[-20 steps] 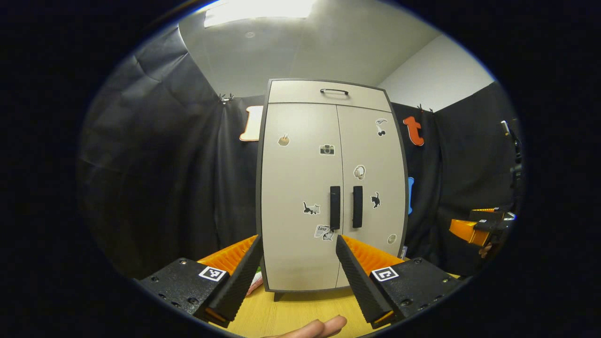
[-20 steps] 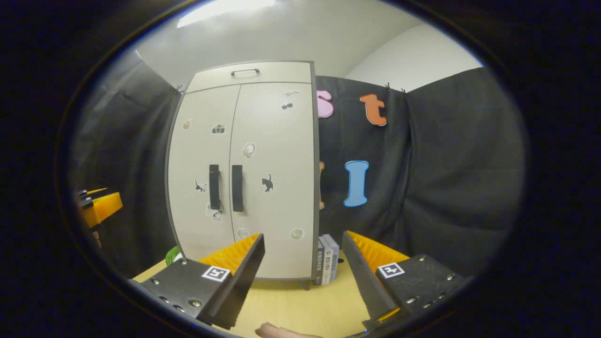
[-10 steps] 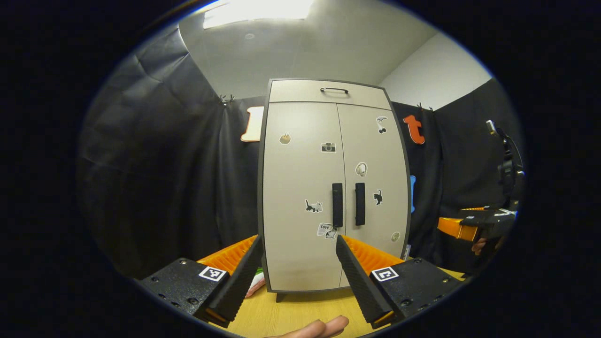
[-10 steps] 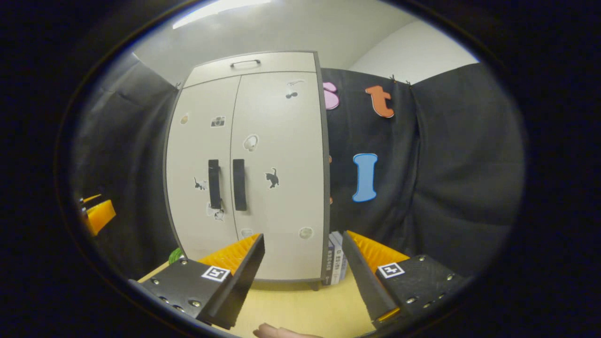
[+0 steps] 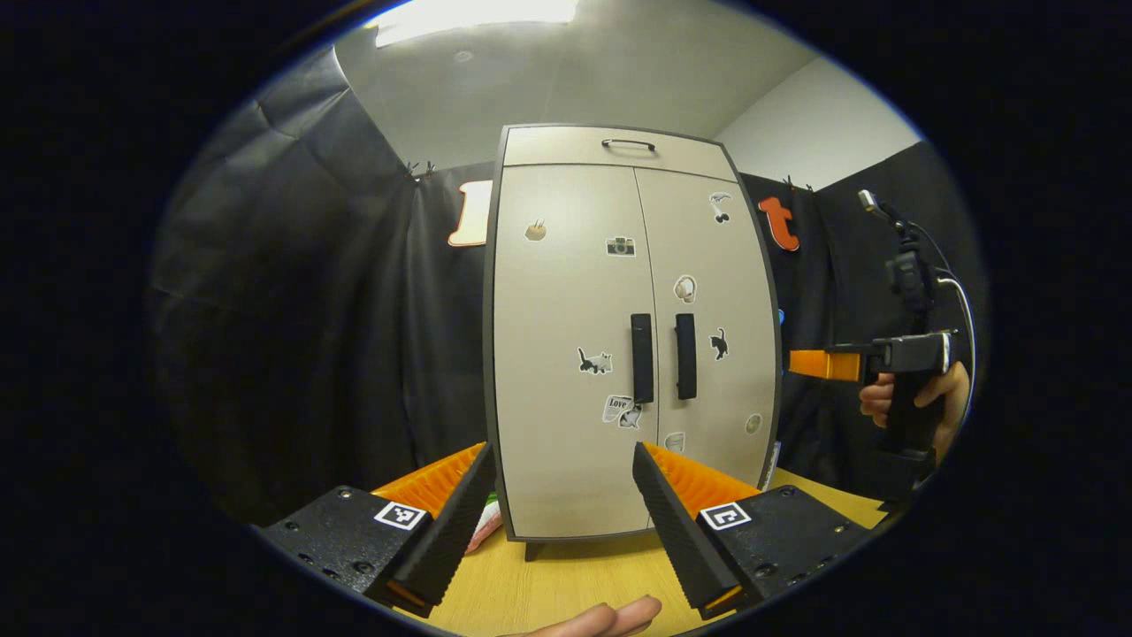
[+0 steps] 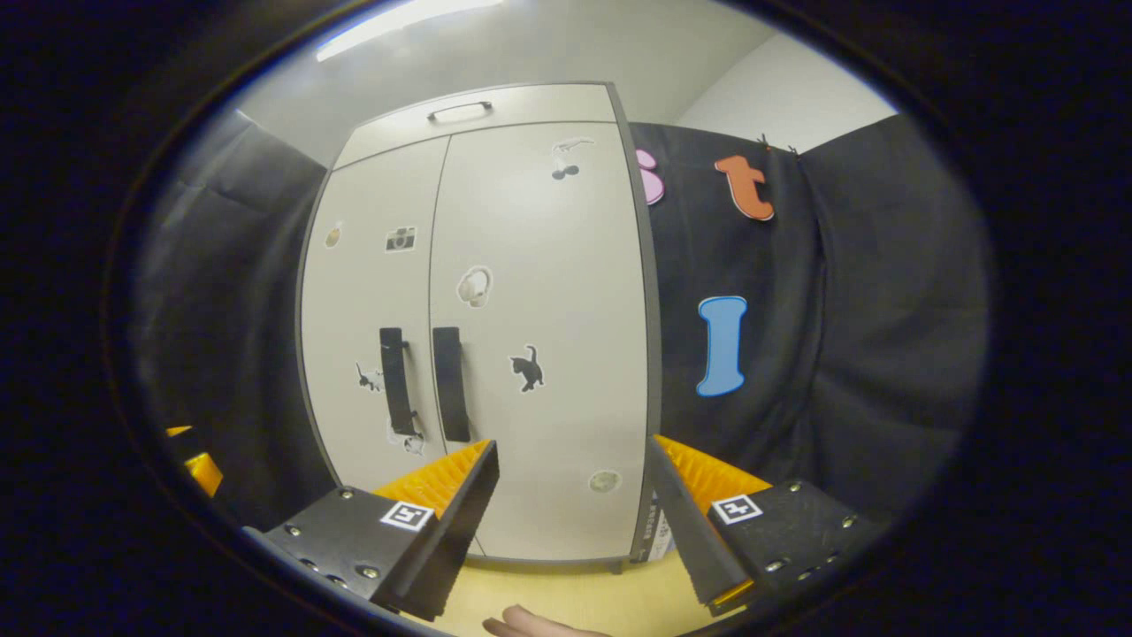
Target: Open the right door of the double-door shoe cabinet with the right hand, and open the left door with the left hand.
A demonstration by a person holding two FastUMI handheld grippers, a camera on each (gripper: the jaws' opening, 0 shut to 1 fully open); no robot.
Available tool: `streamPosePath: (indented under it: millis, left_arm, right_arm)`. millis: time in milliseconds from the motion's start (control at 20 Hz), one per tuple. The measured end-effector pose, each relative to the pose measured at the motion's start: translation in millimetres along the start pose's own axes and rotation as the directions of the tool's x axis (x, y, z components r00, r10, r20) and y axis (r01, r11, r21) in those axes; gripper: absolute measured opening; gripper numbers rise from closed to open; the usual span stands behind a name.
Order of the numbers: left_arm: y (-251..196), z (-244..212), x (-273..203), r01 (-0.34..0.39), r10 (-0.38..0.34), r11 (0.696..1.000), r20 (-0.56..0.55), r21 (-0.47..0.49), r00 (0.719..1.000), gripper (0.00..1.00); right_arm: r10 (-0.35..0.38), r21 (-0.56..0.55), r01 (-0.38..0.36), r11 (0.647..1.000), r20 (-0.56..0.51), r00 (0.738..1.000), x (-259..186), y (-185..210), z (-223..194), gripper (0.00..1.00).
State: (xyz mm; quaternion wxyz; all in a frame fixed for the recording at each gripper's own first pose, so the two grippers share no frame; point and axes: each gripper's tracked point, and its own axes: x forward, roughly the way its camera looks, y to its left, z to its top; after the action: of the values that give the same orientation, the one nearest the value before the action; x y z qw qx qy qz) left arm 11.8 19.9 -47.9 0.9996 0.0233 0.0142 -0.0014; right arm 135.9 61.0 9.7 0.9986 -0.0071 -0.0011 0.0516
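Note:
The beige double-door shoe cabinet (image 5: 566, 292) (image 6: 531, 265) stands upright on the wooden table (image 5: 566, 575), both doors shut. Two dark vertical handles sit side by side at the middle seam: the left door's handle (image 5: 641, 357) (image 6: 395, 380) and the right door's handle (image 5: 685, 356) (image 6: 451, 384). My left gripper (image 5: 562, 460) is open, low in front of the left door and apart from it. My right gripper (image 6: 571, 451) is open before the right door's lower half, not touching; a hand (image 5: 884, 398) holds this right gripper (image 5: 800, 364) level at handle height, right of the cabinet.
A top drawer with a thin handle (image 5: 629, 143) caps the cabinet. Books (image 6: 654, 531) stand against its right side. A pink and green item (image 5: 482, 529) lies by its left foot. Black cloth walls close in on both sides. My left gripper (image 6: 203, 469) shows at the far left.
Both grippers have moved toward the cabinet, the right one more so. The right gripper has also risen to handle height. The doors stay shut.

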Motion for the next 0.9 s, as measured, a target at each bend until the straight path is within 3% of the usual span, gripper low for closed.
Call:
streamPosePath:
  millis: [100, 350, 400, 500, 750, 800, 900]
  left_arm:
    - [2.5, -6.6, 3.9, -0.002, 0.002, 1.000, -0.013, -0.010, 1.000, 0.96]
    - [15.1, -20.5, 11.5, -0.016, 0.015, 1.000, -0.049, -0.010, 0.999, 0.97]
    - [18.8, -22.3, 12.2, -0.022, 0.022, 1.000, -0.049, -0.004, 0.999, 0.97]
    - [24.5, -24.5, 13.8, -0.027, 0.027, 1.000, -0.052, -0.011, 0.998, 0.97]
    - [40.1, -33.0, 14.2, -0.040, 0.037, 0.999, -0.070, -0.034, 0.997, 0.97]
    - [43.1, -34.8, 13.9, -0.043, 0.041, 0.998, -0.074, -0.033, 0.996, 0.97]
    - [48.3, -37.0, 13.7, -0.050, 0.048, 0.998, -0.079, -0.030, 0.996, 0.97]
  right_arm:
    - [0.010, -0.013, -0.010, 1.000, -0.005, 1.000, 21.9, 12.1, -0.6, 0.99]
    - [0.123, -0.025, -0.123, 0.992, -0.001, 0.992, 68.3, 65.9, -0.1, 0.99]
    - [0.125, -0.028, -0.125, 0.992, -0.004, 0.992, 75.6, 73.8, 0.8, 0.94]
    - [0.139, -0.037, -0.138, 0.990, 0.007, 0.990, 89.0, 92.8, 5.2, 0.99]
    - [0.141, -0.051, -0.141, 0.989, 0.008, 0.990, 118.4, 122.3, 7.4, 0.98]
    - [0.113, -0.059, -0.113, 0.992, 0.002, 0.994, 125.3, 120.5, 5.0, 0.98]
    - [0.088, -0.047, -0.089, 0.995, -0.025, 0.996, 136.6, 120.3, -3.4, 0.90]
